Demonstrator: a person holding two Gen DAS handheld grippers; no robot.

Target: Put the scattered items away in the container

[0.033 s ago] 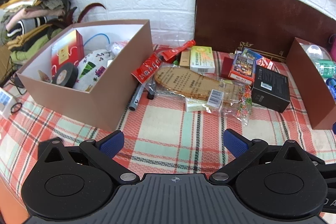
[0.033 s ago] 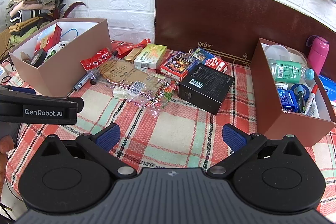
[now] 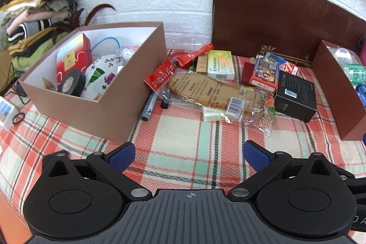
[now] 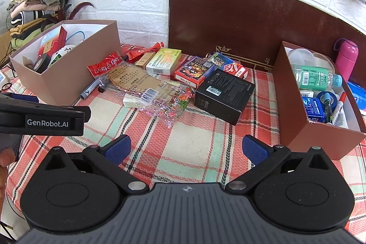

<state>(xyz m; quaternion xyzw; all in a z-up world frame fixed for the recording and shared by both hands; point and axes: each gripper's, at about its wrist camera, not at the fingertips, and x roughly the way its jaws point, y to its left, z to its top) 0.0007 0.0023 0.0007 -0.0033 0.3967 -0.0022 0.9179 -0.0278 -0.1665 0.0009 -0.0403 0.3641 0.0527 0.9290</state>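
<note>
Scattered items lie mid-table on a plaid cloth: a bagged insole (image 3: 205, 90) (image 4: 137, 79), a black box (image 3: 295, 95) (image 4: 224, 93), a card box (image 3: 264, 74), a green-white box (image 3: 220, 64), a red packet (image 3: 160, 78) and a grey marker (image 3: 148, 106). A brown box (image 3: 128, 93) (image 4: 68, 74) at the left holds tape and a red box. Another brown box (image 4: 297, 111) stands at the right with bottles. My left gripper (image 3: 188, 154) is open and empty, short of the items. My right gripper (image 4: 186, 149) is open and empty.
A dark wooden board (image 3: 274, 22) leans on the white brick wall behind the items. Folded clothes (image 3: 29, 4) are piled at the far left. A pink flask (image 4: 346, 58) stands behind the right box. The left gripper's body (image 4: 43, 118) shows at the right wrist view's left edge.
</note>
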